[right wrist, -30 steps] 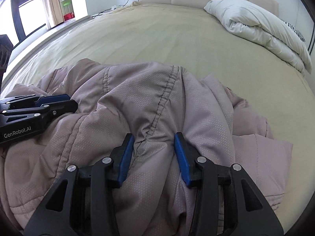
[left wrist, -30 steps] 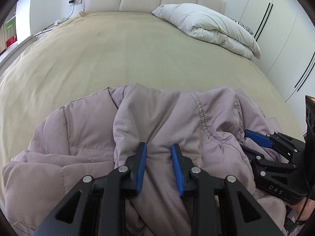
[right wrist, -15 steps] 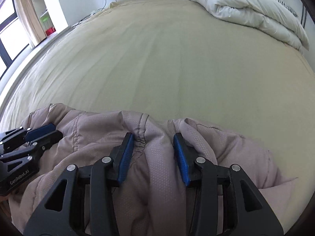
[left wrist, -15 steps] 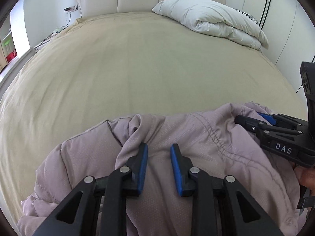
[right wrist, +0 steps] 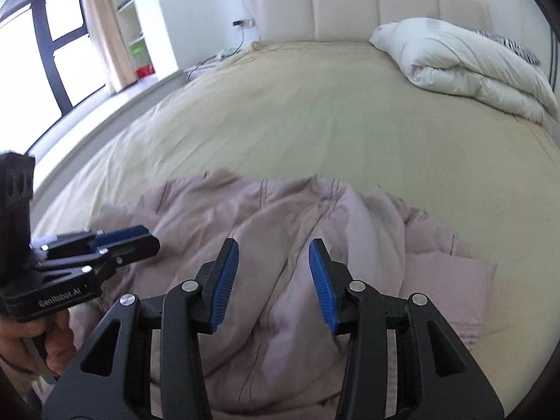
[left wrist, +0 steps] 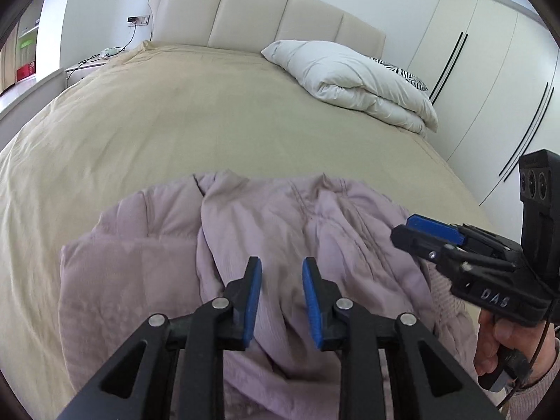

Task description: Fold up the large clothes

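Note:
A mauve padded jacket (left wrist: 287, 231) lies crumpled on the near part of the beige bed; it also shows in the right wrist view (right wrist: 287, 231). My left gripper (left wrist: 281, 301) is above the jacket's middle, its blue pads apart, with a ridge of fabric lying between them. My right gripper (right wrist: 274, 280) is over the jacket's right half, jaws open wider, with fabric below them. Each gripper shows from the side in the other's view, the right one (left wrist: 430, 234) and the left one (right wrist: 115, 241).
The beige bedspread (left wrist: 210, 112) stretches back to a padded headboard (left wrist: 266, 14). A folded white duvet (left wrist: 353, 77) lies at the far right. White wardrobes (left wrist: 490, 80) stand to the right. A window and shelves (right wrist: 63, 52) are to the left.
Both grippers have risen and pulled back from the jacket. Their jaws have opened wider and the fabric folds have dropped out of the pinch. The jacket lies further out on the bed.

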`<action>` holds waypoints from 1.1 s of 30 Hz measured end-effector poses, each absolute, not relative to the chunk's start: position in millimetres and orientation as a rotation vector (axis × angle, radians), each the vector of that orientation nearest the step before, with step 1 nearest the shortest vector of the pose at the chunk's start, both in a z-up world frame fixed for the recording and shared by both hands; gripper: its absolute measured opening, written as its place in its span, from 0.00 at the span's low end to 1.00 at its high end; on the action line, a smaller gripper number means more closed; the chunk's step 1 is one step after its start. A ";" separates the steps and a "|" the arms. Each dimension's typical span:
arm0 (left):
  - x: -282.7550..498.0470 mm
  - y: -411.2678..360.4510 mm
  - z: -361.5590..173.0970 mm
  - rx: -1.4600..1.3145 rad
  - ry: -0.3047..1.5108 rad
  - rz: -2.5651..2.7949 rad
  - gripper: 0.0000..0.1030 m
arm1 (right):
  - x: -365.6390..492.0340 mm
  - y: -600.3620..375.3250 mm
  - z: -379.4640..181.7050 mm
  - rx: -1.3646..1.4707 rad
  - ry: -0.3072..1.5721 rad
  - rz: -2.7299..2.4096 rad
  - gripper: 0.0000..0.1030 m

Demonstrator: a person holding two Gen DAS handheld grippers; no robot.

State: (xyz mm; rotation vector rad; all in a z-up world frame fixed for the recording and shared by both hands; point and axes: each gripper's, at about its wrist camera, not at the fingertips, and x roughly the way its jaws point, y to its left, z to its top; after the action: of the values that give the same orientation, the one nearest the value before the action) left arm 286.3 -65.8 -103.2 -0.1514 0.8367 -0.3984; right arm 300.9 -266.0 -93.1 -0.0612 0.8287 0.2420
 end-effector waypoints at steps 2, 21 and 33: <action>278.5 -79.6 -126.4 -0.080 0.876 -0.392 0.27 | 296.9 -261.2 -127.9 -0.146 0.916 0.161 0.41; 231.5 -126.2 -135.5 -0.015 0.907 -0.512 0.27 | 205.0 -292.6 -143.7 -0.028 0.901 0.108 0.41; 224.4 -95.6 -110.6 -0.149 0.910 -0.513 0.36 | 178.3 -307.4 -118.7 0.040 0.821 0.100 0.42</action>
State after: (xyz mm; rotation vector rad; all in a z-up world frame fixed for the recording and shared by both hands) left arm 224.4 -95.6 -110.6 -0.1489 0.9098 -0.5127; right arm 178.3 -307.4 -118.7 0.0397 0.8207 0.0996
